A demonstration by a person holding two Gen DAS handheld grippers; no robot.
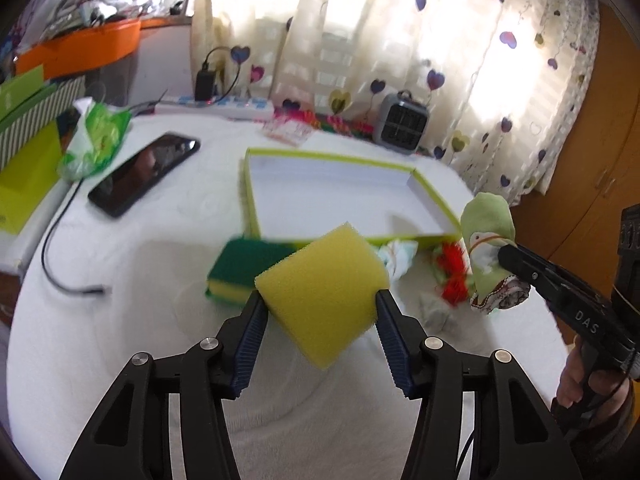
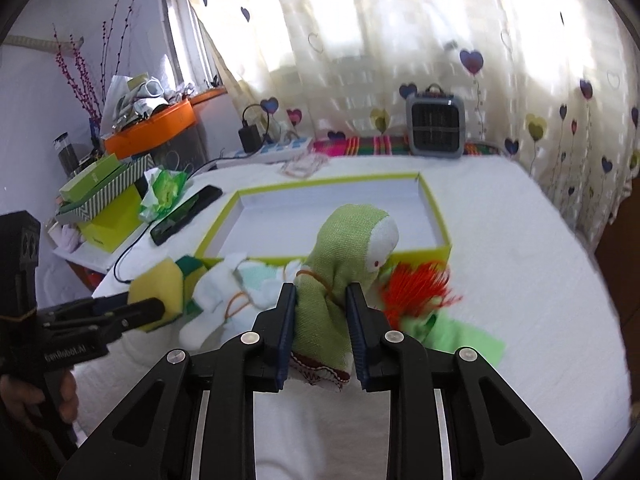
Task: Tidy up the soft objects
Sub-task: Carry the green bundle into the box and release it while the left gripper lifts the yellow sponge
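**Sponge and sock both held above the bed**

Left gripper (image 1: 318, 300) raised over the white bedcover (image 1: 120, 320), level and aimed toward the tray (image 1: 352, 192); jaws closed partway on a yellow sponge (image 1: 324, 296), pinched by its two sides and tilted on a corner. Just beyond, a green-and-yellow sponge (image 1: 244, 268) lying against the tray's near wall.

Right gripper (image 2: 320, 320) lifted beside it, pointing the same way; jaws clamped narrowly on a green sock (image 2: 344, 264), toe up and cuff hanging below the fingers (image 2: 286, 328). Under it, a white cloth (image 2: 224, 292) and a red tassel (image 2: 416, 288) heaped on the bedcover just before the tray. Bare hand (image 1: 576, 376) wrapped around the right gripper's handle at the lower right of the left view.

Phone (image 1: 144, 172) well to the left of the tray.
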